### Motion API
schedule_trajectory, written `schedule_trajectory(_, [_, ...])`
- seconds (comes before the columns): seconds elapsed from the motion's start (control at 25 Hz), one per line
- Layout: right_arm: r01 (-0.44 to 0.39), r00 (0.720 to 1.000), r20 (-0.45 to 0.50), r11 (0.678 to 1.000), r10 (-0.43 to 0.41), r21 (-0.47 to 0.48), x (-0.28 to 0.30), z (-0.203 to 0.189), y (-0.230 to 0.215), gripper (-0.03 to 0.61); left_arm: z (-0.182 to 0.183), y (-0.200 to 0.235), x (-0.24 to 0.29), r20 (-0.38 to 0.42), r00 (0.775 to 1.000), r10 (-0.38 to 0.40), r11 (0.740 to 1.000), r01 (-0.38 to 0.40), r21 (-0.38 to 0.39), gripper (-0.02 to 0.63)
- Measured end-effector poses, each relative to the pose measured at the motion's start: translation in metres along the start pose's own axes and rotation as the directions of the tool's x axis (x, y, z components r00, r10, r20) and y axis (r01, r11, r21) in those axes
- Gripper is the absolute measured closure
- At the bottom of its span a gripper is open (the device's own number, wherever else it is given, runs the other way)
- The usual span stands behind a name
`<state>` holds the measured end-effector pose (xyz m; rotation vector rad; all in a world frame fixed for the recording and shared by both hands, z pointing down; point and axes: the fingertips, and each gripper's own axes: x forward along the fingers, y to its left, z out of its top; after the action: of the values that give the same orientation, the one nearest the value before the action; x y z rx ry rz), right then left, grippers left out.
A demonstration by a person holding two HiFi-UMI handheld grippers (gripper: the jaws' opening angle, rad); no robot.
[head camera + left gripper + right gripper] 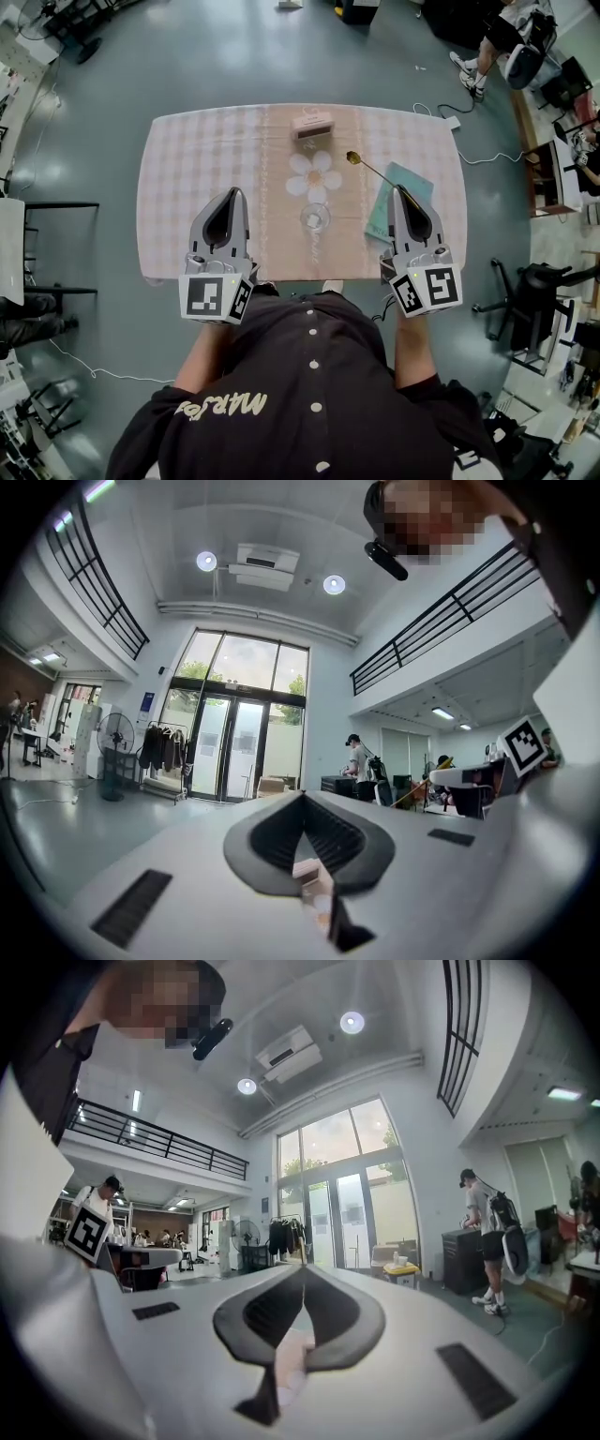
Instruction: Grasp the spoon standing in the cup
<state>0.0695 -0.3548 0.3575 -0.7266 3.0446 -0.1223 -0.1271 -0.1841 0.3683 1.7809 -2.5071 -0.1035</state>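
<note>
Counter (187,169): checked pink cloth on top, grey floor around.
Right gripper (400,191): fingers clenched on the spoon (367,167) handle, bowl pointing away and leftward.
Left gripper (233,193): fingers clenched together, empty.
Cup (314,219): clear, upright, between the grippers, apart from the spoon.
Beyond: flower mat (314,175), pink box (312,124).

1. spoon (367,169): slender, gold-coloured, with a small oval bowl; out of the cup; handle end pinched in the closed right claw (401,191); bowl points away and to the left.
2. cup (315,218): clear glass; upright on the worktop (187,187), near its middle; left of the spoon, not touching it.
</note>
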Motion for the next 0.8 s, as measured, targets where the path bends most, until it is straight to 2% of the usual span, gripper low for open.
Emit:
schedule_trajectory(0.36, [0.040, 0.998, 0.050, 0.997, -0.037, -0.066, -0.007, 0.015, -0.003, 0.568, 0.007, 0.011, -0.002, 0.022, 0.999, 0.024, 1.000, -0.024, 0.009, 0.603])
schedule_trajectory(0.8, [0.091, 0.993, 0.084, 0.993, -0.084, -0.079, -0.016, 0.024, -0.024, 0.568, 0.017, 0.031, -0.005, 0.041, 0.996, 0.078, 0.996, -0.079, 0.028, 0.603])
